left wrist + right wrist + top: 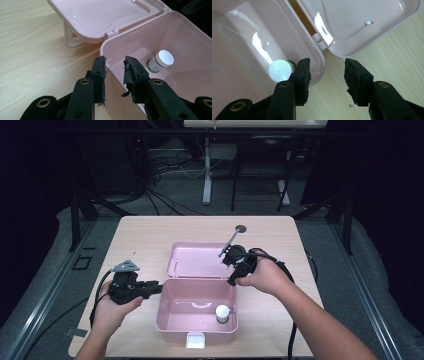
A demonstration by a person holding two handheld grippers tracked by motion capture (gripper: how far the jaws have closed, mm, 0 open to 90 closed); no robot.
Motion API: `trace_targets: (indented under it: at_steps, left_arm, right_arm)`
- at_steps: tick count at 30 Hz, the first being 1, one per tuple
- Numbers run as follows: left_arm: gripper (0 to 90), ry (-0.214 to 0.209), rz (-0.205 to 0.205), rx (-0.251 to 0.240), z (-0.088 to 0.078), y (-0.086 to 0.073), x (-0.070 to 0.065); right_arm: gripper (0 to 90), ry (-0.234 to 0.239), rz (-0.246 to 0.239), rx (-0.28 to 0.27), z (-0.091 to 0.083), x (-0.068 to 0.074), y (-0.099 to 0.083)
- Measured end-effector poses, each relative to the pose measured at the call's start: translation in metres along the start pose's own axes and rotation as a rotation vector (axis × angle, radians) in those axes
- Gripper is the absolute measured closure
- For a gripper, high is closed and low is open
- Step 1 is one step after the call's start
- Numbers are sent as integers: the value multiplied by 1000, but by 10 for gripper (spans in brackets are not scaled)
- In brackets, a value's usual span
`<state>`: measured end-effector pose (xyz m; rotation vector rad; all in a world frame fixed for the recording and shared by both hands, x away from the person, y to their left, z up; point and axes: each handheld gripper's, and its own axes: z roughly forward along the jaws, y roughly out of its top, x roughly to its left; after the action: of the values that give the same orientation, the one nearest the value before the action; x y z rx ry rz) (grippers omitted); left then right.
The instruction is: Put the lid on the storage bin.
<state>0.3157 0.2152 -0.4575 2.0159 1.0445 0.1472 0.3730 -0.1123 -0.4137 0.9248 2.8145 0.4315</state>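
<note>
Overhead, white latch (195, 340) | claw views: bottle's (160, 61) green label

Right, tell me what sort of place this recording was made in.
Probably a lab or recording studio, not a home. The light wooden table stands alone on grey carpet between dark metal frame rails, black cables run across the floor behind it, and a white desk leg stands beyond.

Small bottle (280, 70): lower body hidden behind the near jaw, lower left of the right gripper view. Label print (155, 65): too small to read. Pink box (190, 45): cut off at the right edge.
</note>
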Motion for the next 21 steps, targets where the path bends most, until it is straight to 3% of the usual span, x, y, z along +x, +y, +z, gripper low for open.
trace_targets:
  at_steps: [12,15,21]
  left_arm:
    - [784,34,49,35,5,0,-6]
    - [795,36,52,41,7,0,-8]
    - [804,33,48,39,7,-1,-7]
  right_arm:
    - [627,-22,128,-56,3,-17,-4]
    - [640,-22,180,-73,5,-21,-6]
    - [664,-39,229,-97,4,-31,-6]
